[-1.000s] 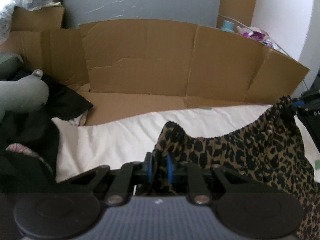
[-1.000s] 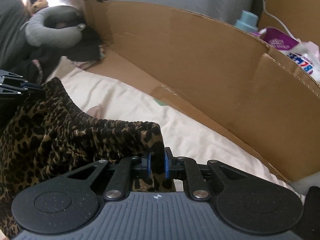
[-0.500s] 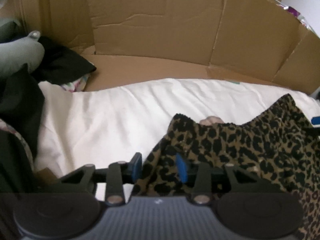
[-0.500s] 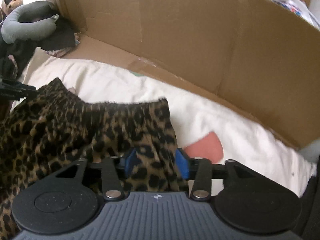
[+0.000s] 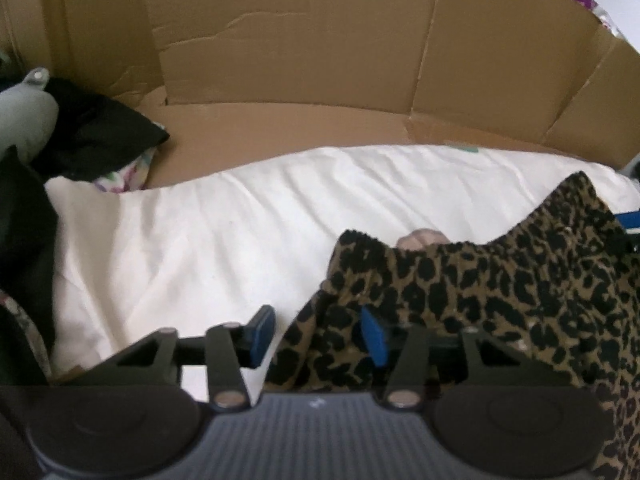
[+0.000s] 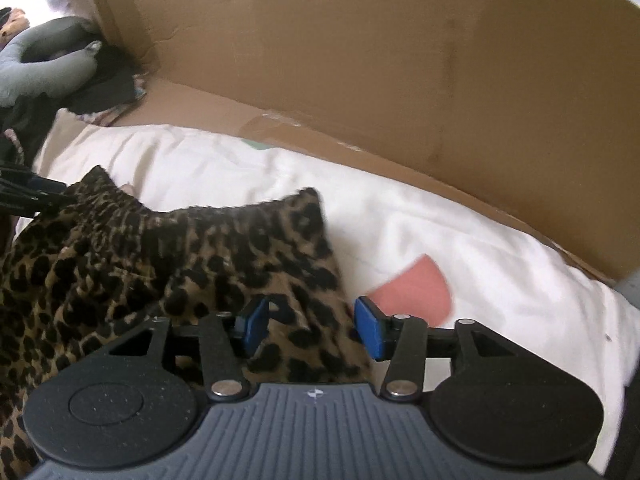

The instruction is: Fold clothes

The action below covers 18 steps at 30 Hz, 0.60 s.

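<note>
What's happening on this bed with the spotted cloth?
A person is folding a leopard-print garment on a white sheet, using a pair of hand-held tongs in each hand. Both the left tongs and the right tongs have just been opening; the cloth lies loose between their blue pads, set down rather than gripped.

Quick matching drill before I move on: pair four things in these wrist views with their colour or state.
Things:
1. leopard-print garment
2. bed sheet
3. cardboard wall
4. right gripper

Descriptions:
A. plain brown, standing behind the bed
B. white and wrinkled
C. blue pads apart, fabric between them
D. spotted brown and black, lying on the sheet

Pairs: 1-D, 2-B, 3-A, 4-C
</note>
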Each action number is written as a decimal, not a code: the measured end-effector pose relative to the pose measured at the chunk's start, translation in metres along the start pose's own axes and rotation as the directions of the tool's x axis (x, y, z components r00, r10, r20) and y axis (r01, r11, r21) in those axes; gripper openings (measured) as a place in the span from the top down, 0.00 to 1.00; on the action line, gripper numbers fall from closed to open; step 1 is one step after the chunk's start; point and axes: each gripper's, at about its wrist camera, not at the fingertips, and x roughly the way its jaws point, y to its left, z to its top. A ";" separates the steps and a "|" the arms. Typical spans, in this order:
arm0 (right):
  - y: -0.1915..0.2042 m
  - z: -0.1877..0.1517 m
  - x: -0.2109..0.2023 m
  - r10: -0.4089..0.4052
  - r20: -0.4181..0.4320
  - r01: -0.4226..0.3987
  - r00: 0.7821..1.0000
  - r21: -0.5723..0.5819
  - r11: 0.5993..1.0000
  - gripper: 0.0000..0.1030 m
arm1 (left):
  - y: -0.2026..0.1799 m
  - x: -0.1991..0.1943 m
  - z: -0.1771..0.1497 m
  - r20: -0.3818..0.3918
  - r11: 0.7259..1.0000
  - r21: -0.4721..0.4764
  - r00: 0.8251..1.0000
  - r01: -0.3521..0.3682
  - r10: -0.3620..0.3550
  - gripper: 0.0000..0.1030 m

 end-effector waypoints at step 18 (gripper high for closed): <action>-0.012 0.010 0.009 -0.016 0.120 0.047 0.993 -0.255 0.966 0.98 | -0.002 -0.005 0.000 0.071 0.997 0.051 0.995 0.060 -0.064 0.86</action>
